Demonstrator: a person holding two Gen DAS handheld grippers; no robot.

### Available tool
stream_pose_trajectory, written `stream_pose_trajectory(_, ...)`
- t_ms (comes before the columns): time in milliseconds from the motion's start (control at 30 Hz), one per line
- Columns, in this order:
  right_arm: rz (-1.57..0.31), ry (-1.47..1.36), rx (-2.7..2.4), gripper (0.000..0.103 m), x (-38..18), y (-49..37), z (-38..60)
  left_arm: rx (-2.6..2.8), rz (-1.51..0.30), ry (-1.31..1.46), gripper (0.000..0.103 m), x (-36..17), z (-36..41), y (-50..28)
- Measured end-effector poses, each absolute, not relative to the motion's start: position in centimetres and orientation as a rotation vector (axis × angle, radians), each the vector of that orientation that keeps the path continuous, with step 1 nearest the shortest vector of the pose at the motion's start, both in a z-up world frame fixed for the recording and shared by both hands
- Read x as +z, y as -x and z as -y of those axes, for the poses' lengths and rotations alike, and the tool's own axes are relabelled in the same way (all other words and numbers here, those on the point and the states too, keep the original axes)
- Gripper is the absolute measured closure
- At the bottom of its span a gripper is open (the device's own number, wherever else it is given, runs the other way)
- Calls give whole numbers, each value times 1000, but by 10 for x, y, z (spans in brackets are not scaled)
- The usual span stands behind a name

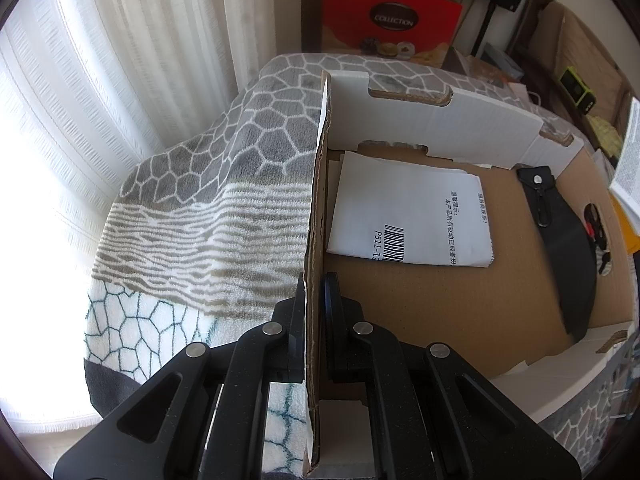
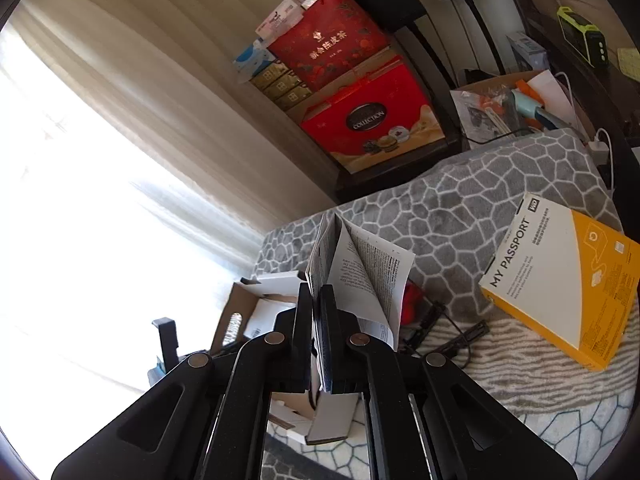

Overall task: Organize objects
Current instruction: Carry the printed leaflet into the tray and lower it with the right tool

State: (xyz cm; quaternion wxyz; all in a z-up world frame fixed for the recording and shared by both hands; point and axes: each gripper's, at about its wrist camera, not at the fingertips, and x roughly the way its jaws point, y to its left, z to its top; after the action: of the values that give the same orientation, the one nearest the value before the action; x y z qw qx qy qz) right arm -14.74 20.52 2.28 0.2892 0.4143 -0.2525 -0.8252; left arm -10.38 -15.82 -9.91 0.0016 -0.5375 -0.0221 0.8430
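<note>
left gripper (image 1: pixel 314 316): jaws clamping the box (image 1: pixel 440 300) wall standing between them | right gripper (image 2: pixel 316 312): jaws pinching a booklet (image 2: pixel 360 272), pages fanning out beyond the tips | sheet (image 1: pixel 408 216) lying in box, ahead-right of left jaws

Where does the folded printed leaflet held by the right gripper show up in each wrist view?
Left wrist view: the leaflet is a sliver at the far right edge, above the open cardboard box.
Right wrist view: the leaflet is at centre, fanned open, pinched by the right gripper.
Shared landmark: the red COLLECTION box at the back.
</note>
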Motion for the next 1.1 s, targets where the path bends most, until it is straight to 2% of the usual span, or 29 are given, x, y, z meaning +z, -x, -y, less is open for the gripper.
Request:
stream_pose_trajectory(200, 651, -1130, -2112, 101, 25, 148, -176, 2645, 69, 1688, 99, -99, 158, 104)
stream_pose_trajectory(1100, 571, -1379, -1824, 101, -75, 160, -16, 2637, 107, 1685, 99, -98, 157, 103)
